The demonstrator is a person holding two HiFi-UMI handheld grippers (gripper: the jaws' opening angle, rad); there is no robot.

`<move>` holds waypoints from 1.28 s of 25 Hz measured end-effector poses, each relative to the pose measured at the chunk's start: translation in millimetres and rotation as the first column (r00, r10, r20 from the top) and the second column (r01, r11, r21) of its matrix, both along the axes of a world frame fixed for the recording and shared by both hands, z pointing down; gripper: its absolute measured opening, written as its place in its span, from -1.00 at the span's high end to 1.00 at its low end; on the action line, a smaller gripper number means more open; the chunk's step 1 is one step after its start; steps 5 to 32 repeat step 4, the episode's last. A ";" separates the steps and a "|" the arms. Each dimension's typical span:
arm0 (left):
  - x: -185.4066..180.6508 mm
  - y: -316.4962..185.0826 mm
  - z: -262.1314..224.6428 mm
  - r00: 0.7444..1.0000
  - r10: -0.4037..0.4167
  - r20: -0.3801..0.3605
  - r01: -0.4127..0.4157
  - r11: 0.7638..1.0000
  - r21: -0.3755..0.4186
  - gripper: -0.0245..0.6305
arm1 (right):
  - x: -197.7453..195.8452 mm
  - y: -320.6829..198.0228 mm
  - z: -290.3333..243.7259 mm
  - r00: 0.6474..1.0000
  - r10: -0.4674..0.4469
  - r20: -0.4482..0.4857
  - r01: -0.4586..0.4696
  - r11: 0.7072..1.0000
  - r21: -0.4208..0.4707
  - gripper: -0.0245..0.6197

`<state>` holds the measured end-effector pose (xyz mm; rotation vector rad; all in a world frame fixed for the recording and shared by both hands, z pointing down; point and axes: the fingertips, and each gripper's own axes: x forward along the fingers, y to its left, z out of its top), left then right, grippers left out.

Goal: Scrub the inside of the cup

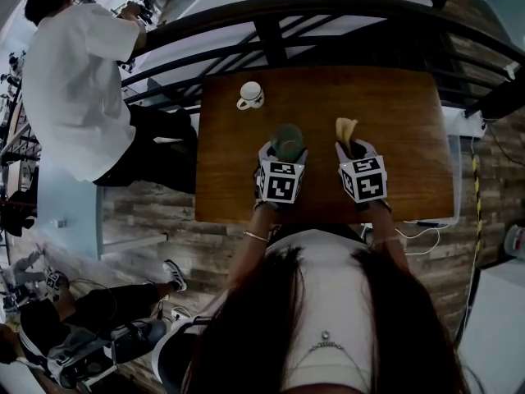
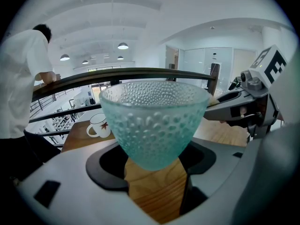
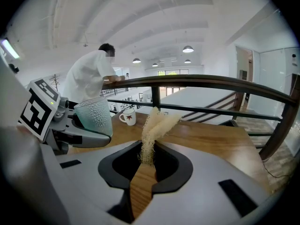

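left claw (image 2: 157, 168) is clenched on a teal dimpled glass cup (image 2: 154, 121), gripping its narrow base over the wooden desk (image 1: 402, 113). right claw (image 3: 146, 168), just beside it, pinches a pale loofah scrubber (image 3: 153, 125) that sticks up past its tips, apart from the cup. white mug (image 1: 250, 95) stands well ahead of the left claw.

A white mug (image 1: 250, 95) with a small red leaf mark stands near the far edge of the wooden table (image 1: 402, 105), its handle to the left. A dark railing (image 1: 328, 11) runs beyond the table. A person (image 1: 74, 80) in a white shirt leans at it (off to the table's left). Round lamps (image 2: 123, 46) hang from the ceiling. A white cable (image 1: 422, 233) lies on the plank floor (image 1: 156, 212).
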<state>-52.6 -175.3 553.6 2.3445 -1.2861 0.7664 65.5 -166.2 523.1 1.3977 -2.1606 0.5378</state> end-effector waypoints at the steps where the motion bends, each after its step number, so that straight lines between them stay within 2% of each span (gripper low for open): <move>1: -0.9 -0.3 -0.4 1.000 0.000 -0.001 0.000 1.000 -0.001 -0.10 | -1.5 -0.4 -0.3 1.000 -0.001 -0.001 0.001 1.000 -0.001 0.68; 32: -2.4 -2.0 -1.6 1.000 0.002 -0.003 -0.002 1.000 -0.003 -0.10 | -4.6 -2.7 -1.3 1.000 -0.005 -0.003 0.005 1.000 -0.002 0.68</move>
